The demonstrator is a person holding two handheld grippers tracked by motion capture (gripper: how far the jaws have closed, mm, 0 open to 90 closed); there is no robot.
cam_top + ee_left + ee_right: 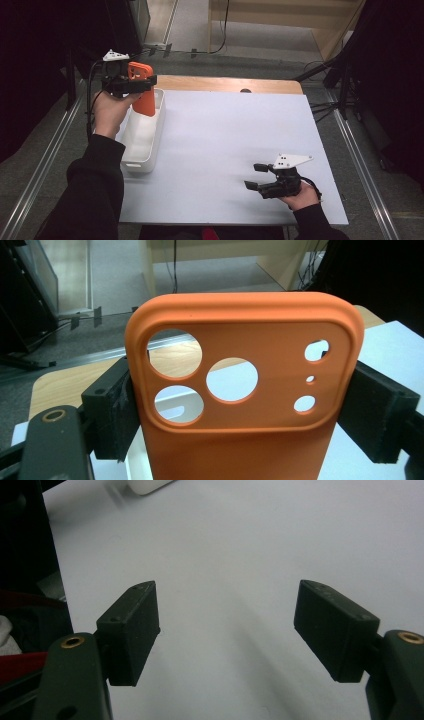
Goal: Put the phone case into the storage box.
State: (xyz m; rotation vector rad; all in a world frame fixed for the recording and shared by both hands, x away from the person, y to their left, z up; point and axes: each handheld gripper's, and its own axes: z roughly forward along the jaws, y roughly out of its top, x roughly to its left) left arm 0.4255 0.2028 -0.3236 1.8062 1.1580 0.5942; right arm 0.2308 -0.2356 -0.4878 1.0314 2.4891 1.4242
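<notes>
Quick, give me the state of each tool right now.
Left tool: closed on the orange phone case, held above the white bin.
Right tool: open, nothing between its jaws, low over the white table.

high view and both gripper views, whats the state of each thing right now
orange phone case: upright, clamped by its side edges, above the bin
left gripper: shut on the case
right gripper: open, nothing between its fingers
white bin: upright on the table
</notes>
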